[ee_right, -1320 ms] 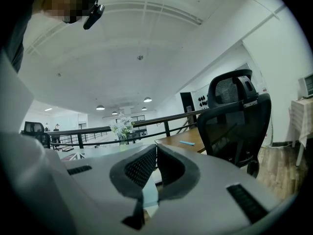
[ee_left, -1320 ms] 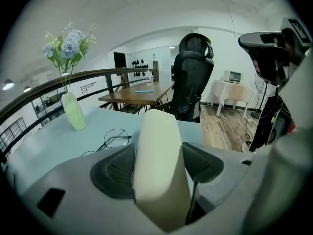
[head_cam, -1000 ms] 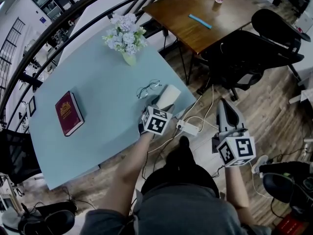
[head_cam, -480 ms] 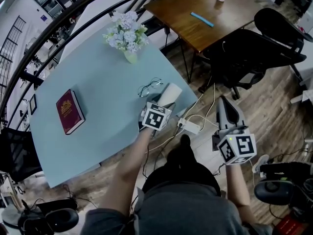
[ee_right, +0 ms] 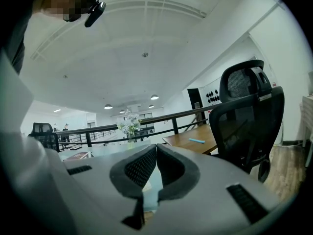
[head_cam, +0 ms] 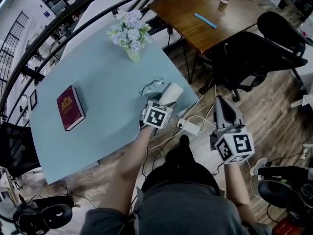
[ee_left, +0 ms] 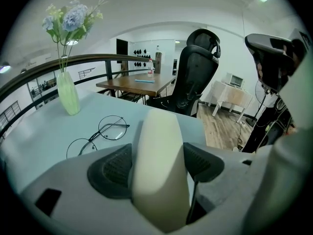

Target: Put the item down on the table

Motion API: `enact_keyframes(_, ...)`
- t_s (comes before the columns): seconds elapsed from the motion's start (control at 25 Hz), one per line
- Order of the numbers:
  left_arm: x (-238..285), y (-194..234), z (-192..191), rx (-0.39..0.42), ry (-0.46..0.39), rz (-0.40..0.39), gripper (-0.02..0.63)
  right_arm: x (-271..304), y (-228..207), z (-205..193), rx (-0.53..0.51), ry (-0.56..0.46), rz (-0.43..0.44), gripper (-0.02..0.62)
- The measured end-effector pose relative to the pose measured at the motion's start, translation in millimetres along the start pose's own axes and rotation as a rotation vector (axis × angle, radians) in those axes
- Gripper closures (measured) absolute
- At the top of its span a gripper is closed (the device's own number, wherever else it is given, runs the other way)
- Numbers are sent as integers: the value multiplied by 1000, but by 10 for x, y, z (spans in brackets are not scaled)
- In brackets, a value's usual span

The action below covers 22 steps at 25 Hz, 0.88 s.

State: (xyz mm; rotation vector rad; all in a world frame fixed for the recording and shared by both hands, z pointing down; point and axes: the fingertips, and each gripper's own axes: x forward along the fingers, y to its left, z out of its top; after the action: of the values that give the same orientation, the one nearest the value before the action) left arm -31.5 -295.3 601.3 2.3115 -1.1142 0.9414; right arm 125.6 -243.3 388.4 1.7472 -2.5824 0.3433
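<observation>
Item: cream oblong case [head_cam: 171,92], clamped on both sides by the dark pads of the left gripper [ee_left: 157,164], over the near right corner of the pale blue table [head_cam: 98,77]; contact with the surface cannot be told.
Beside it, toward the middle: wire-rimmed glasses [head_cam: 150,87].
Far edge: vase of flowers [head_cam: 130,33].
Left edge: red book [head_cam: 70,107].
Right gripper [ee_right: 156,155]: jaws together, nothing held, off the table.
</observation>
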Motion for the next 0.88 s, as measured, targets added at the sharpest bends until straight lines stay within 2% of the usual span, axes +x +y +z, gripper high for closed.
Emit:
enact_keyframes(0.24, -145, 44, 121, -3, -65, 54, 284, 28, 25, -20, 4, 9, 18, 594)
enact_keyframes(0.56, -518, 53, 398, -17, -201, 54, 287, 99, 172, -48, 7, 17, 58, 594)
enact_keyframes(0.88, -1036, 188, 594, -71, -372, 163, 443, 138, 313, -27, -1, 13, 93, 594)
